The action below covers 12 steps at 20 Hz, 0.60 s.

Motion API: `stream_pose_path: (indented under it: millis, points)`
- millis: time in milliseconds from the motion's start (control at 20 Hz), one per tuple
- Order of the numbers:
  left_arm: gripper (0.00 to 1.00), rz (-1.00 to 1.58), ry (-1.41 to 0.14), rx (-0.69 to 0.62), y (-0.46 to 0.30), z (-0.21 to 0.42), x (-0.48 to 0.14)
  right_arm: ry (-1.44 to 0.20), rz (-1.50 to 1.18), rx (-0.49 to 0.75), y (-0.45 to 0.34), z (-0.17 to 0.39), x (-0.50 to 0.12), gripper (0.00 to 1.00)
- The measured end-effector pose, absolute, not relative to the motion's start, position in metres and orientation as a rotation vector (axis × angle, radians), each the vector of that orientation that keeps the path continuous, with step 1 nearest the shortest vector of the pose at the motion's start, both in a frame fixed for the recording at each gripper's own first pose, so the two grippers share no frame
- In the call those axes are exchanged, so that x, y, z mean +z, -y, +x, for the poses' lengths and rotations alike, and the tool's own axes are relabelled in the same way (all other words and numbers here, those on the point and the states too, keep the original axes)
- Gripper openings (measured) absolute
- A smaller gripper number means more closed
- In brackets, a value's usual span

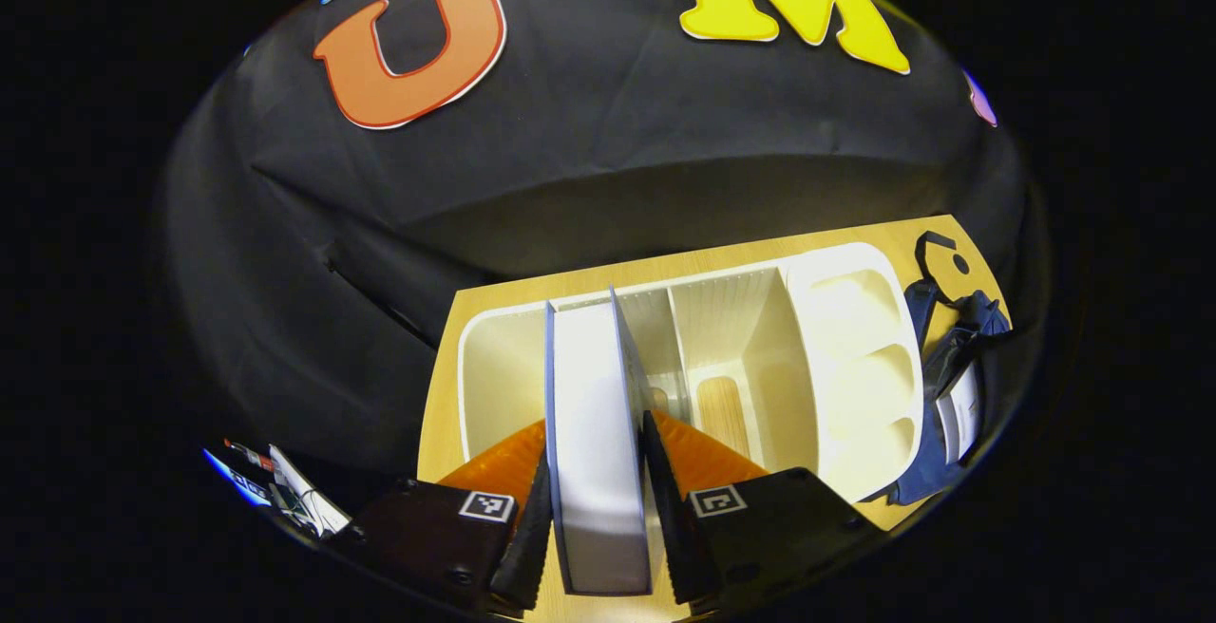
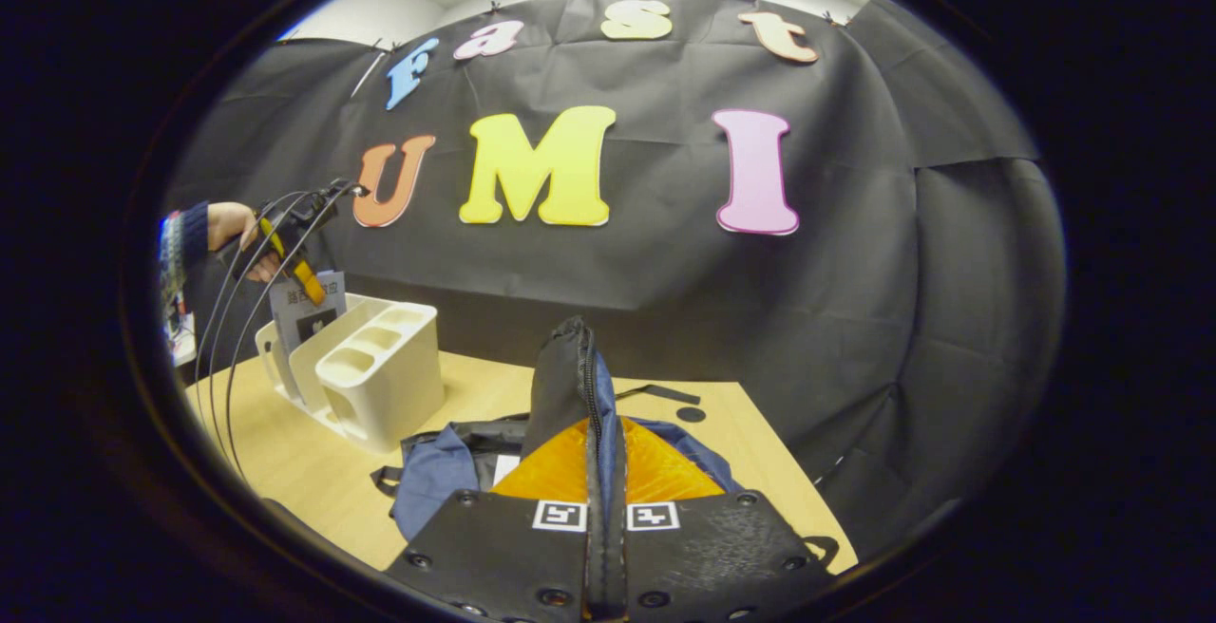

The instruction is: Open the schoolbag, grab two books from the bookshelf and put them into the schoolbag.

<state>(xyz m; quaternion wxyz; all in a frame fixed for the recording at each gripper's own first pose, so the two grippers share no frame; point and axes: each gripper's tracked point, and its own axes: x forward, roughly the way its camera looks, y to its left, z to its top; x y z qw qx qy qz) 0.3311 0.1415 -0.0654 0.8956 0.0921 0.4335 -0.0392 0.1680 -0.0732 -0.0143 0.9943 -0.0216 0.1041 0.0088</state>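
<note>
Book [image 1: 598,433]: thin, flat, pale cover with a darker edge, seen edge-on in the left gripper view. It stands upright in a slot of the bookshelf [image 1: 855,338], between the two fingers of the left gripper [image 1: 597,519], which press on its two faces. Grip clenched on the book.

Bookshelf: cream moulded plastic, smooth, matte. Upright dividers form slots at one end; three rounded cup-like pockets sit at the other end. It stands on a light wood-grain table [image 1: 446,395].

Right gripper view: the same book [image 2: 306,314] is lifted partly above the shelf [image 2: 380,376], held by the far gripper [image 2: 306,283], with a hand [image 2: 233,224] in a dark sleeve behind it and thin cables looping down.

Schoolbag [image 2: 446,466]: soft navy fabric, slack and crumpled, lying on the table [image 2: 285,452] just beside the shelf. A flap of its zippered edge [image 2: 579,386] rises upright, pinched between the fingers of the right gripper [image 2: 605,547], which are closed tight on it.

In the left gripper view the bag [image 1: 940,386] lies beyond the pocket end of the shelf, straps curling on the wood.
</note>
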Motion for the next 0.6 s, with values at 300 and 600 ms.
stream_pose_path:
  millis: [300,600]
  points:
    - [0.42,0.113,-0.916,-0.078,-0.129,0.312,-0.062,-0.211,-0.036,0.018,0.073,0.165,-0.016,0.01]
    - [0.39,0.028,-0.883,-0.061,-0.138,0.282,-0.052,-0.213,-0.035,0.021,0.068,0.166,-0.019,0.01]
